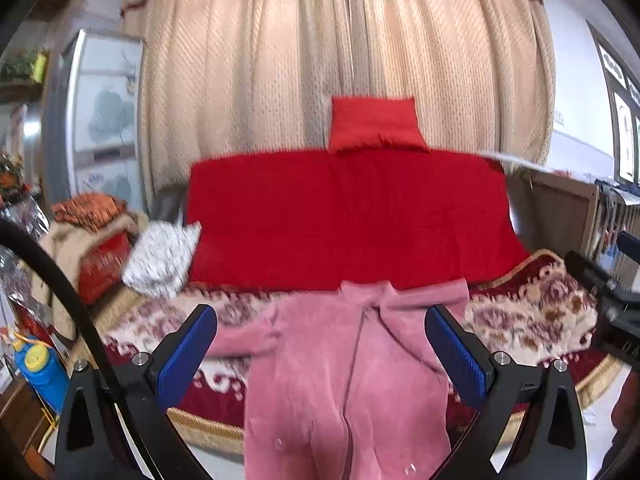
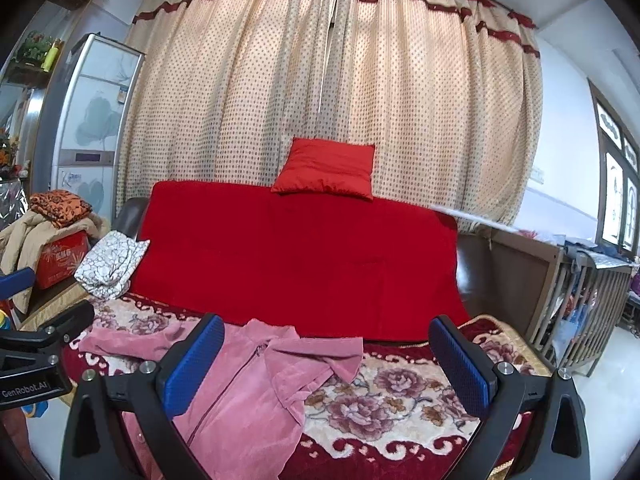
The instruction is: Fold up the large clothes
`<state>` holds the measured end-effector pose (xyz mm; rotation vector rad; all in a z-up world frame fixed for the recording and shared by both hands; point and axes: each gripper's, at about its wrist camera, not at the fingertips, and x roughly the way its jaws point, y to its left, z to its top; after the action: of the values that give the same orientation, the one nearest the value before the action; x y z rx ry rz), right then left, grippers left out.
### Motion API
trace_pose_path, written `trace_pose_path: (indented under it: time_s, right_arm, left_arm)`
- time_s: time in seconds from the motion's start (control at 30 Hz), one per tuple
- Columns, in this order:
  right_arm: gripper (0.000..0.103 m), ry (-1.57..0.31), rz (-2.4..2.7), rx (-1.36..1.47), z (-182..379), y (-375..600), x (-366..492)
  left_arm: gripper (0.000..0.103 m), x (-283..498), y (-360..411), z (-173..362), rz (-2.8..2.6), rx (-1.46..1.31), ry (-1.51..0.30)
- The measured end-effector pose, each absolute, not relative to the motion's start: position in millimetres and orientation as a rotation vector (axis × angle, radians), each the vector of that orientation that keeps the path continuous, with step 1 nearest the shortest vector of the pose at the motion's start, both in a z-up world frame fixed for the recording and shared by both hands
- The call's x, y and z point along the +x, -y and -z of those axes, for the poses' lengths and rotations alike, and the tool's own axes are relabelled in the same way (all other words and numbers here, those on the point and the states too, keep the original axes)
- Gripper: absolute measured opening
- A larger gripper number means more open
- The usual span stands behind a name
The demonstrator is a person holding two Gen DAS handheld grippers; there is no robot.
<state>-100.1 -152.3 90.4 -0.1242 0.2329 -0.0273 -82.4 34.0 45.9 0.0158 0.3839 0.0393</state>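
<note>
1. Left wrist view: the left gripper (image 1: pixel 320 354) hovers above the pink garment (image 1: pixel 340 380), jaws spread wide and empty; nothing lies between the pads.
2. Right wrist view: the right gripper (image 2: pixel 326 364) is equally wide and empty; the garment (image 2: pixel 240 392) lies unfolded on the floral blanket (image 2: pixel 400 400), its lower part hanging over the front edge, one sleeve (image 2: pixel 124 342) stretched out to the left, the other flopped across the chest.
3. Risk: plush fabric is thick, so a shallow pinch could slip; a deep one may catch the blanket as well.
4. Risk: the overhanging weight could drag the garment off the sofa (image 2: pixel 300 260) if lifted unevenly.
</note>
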Motion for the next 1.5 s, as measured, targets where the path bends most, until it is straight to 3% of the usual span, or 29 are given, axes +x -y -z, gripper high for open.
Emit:
trace_pose_path:
  time_s: [0.2,0.37,0.8,1.17,1.3,1.5]
  right_arm:
    - [0.103,-0.287,-0.007,-0.013,-84.3,200.9,-87.8]
    - [0.103,-0.356,0.016,0.069,-57.9,241.2,-60.3]
    - [0.103,-0.668,-0.157,0.462,70.3,296.0,49.2]
    - [0.103,-0.714,-0.315,0.806,136.0,285.3,195.4]
    - [0.103,-0.789,-0.186,0.806,176.6,305.5,229.5]
    - [0.103,-0.699,-0.088,0.824,186.2,335.1,268.7]
  left_arm:
    - [0.103,-45.6,-55.0,0.4,-0.026,-0.072,-0.568]
    - [0.103,-31.7,-57.8,34.8,-0.030,-0.099,-0.616]
    - [0.103,28.4,-56.8,97.2,0.003,-0.122,-0.733]
    - [0.103,60.3,-77.5,114.8,-0.034,-0.073,-0.698]
    - [0.103,77.1,-79.1,123.2,-0.046,-0.035,-0.709]
    - [0.103,98.9,-75.0,135.9,-0.048,0.015,-0.738]
